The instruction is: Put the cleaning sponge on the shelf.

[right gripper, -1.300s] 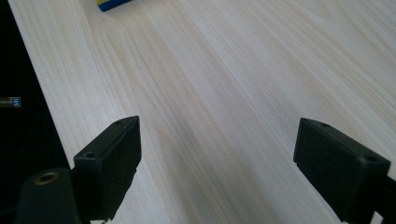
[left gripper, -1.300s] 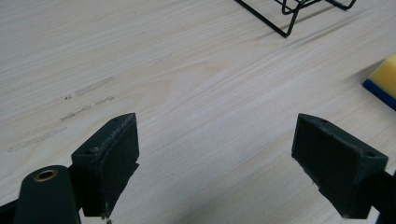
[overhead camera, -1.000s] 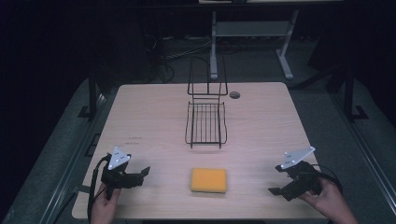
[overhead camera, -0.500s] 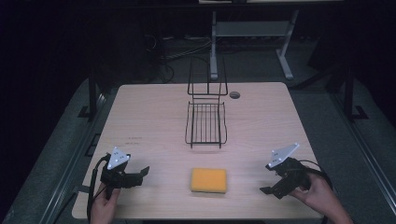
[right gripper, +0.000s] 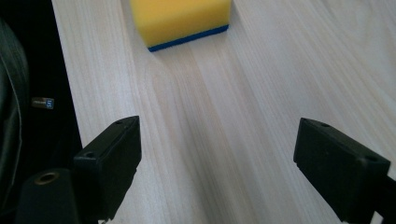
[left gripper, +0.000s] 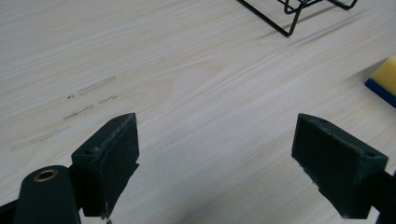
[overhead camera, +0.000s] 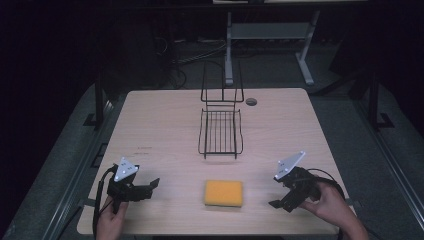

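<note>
Yellow sponge (overhead camera: 223,193) lies flat on the pale wood surface (overhead camera: 165,125), near the front edge, roughly midway between the two hands. Right gripper view shows a thin blue layer along its underside (right gripper: 180,21).

Right claw (overhead camera: 281,202) sits low over the surface just beside the sponge's right edge, not touching it. Jaws spread wide, nothing between them but bare wood. In the right gripper view the sponge lies ahead of the jaws and a little toward the left one, apart from both. The claw is angled toward the sponge; grey three-cornered plate (overhead camera: 289,164) tilted up on top, cable looping back over the person's right hand (overhead camera: 330,205).

Left claw (overhead camera: 150,186) is at the front left of the surface, held in the person's left hand (overhead camera: 111,220), pointing toward the sponge but well apart from it. Jaws spread wide, empty. Left gripper view: a corner of the sponge (left gripper: 384,79) at the right edge, faint grey smudges (left gripper: 86,100) on the wood ahead of the left jaw.

Black wire rack (overhead camera: 220,131) stands farther back at the centre of the surface, its tall back end away from the person. It is empty. Small dark round grommet (overhead camera: 251,101) just right of the rack's far end.
</note>
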Action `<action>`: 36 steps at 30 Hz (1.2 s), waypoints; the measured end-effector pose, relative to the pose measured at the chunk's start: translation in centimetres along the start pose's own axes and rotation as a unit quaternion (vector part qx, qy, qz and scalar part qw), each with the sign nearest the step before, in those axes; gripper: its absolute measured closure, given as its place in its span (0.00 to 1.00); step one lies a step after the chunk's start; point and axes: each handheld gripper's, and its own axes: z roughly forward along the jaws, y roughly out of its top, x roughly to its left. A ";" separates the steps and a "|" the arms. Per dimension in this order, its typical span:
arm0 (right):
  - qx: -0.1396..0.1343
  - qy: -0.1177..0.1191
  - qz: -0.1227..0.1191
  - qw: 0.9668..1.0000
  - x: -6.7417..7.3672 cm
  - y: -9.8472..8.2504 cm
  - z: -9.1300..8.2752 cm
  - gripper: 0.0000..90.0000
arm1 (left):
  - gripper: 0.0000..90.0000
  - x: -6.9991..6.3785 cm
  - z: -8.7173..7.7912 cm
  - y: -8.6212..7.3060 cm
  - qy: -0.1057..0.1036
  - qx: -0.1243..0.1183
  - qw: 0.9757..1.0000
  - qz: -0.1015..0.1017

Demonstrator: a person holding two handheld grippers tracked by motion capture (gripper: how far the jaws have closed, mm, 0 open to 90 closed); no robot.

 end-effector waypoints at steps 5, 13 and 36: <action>0.006 0.008 -0.004 1.000 0.1 0.5 0.4 0.16 | 0.16 0.1 0.0 0.0 0.001 0.000 1.000 0.000; 0.005 0.010 -0.018 1.000 0.3 1.5 0.4 0.16 | 0.16 0.1 -0.1 0.0 0.002 -0.001 1.000 0.001; 0.018 0.033 -0.047 0.998 0.5 4.8 1.7 0.16 | 0.16 0.3 -0.3 -0.1 0.003 -0.004 1.000 -0.004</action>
